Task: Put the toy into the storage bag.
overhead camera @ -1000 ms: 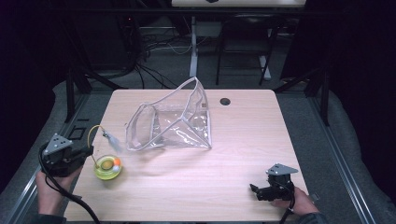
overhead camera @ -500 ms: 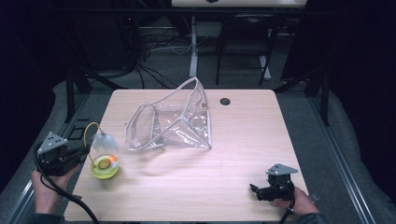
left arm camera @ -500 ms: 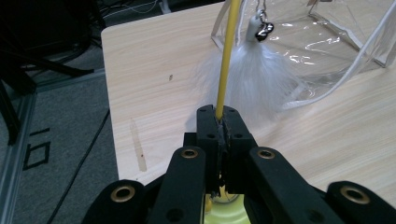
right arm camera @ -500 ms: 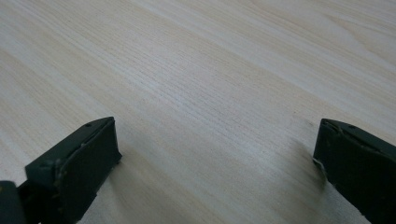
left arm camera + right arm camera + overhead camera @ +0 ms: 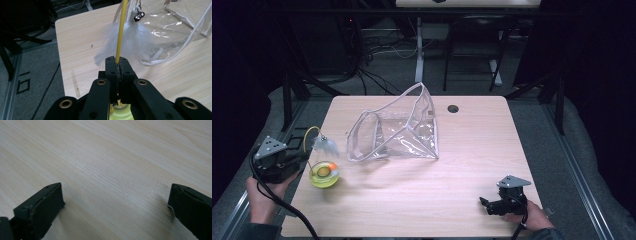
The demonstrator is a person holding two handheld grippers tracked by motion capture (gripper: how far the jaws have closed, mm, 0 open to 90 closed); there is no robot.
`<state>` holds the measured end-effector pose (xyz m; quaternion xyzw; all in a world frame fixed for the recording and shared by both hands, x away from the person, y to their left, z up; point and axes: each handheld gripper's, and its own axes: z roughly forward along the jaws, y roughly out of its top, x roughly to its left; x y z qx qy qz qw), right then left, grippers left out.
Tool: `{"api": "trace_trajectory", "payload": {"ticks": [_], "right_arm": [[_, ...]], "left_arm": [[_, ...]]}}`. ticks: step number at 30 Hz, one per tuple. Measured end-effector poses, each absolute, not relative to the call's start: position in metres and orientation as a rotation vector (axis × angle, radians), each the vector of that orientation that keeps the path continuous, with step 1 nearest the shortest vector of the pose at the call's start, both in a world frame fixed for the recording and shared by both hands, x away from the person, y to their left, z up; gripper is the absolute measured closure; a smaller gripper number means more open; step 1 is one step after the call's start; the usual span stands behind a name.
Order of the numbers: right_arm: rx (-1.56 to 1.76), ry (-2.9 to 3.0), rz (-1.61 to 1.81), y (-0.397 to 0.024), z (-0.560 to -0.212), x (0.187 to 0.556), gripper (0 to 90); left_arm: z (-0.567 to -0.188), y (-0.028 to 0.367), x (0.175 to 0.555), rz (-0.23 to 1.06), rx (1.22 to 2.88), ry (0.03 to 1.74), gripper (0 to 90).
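- The pale wooden table (image 5: 422, 200) with rounded corners takes up the middle of the room, a small dark round hole (image 5: 453, 108) near its far edge.
- The clear plastic zip pouch with white piping (image 5: 397, 130) lies open on the far half of the table, its mouth gaping toward the left side; in the left gripper view its glossy wall (image 5: 175, 27) sits just behind the feathers.
- The left gripper (image 5: 302, 156), black with a grey three-cornered plate on top, is held at the table's left edge. Its jaws are pinched tight together on the thin yellow wire stem (image 5: 120, 32) of a cat toy, which rises straight out from between the tips.
- The right gripper (image 5: 486, 204) rests low near the front right corner of the table, well apart from everything else. Its jaws stand wide apart over bare wood with nothing between them, as the right gripper view shows.
- The toy's yellow-green round base with an orange ball (image 5: 324, 173) sits on the table just beside the left gripper, near the left edge.
- The tuft of white feathers (image 5: 326, 145) hangs at the end of the curved stem, above the base and short of the pouch; it is blurred in the high view.
- Two small silver bells (image 5: 138, 15) dangle right at the top of the feathers.
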<state>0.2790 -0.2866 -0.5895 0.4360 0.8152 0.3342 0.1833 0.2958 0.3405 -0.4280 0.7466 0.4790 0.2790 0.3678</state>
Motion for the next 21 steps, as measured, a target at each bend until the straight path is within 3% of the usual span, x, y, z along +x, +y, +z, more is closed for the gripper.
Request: {"api": "trace_trajectory", "payload": {"ticks": [21], "right_arm": [[1.230, 2.300, 0.942, -0.287, -0.589, 0.279, 0.0]], "left_arm": [[-0.392, 0.335, 0.306, 0.784, 1.900, 1.176, 87.7]]}}
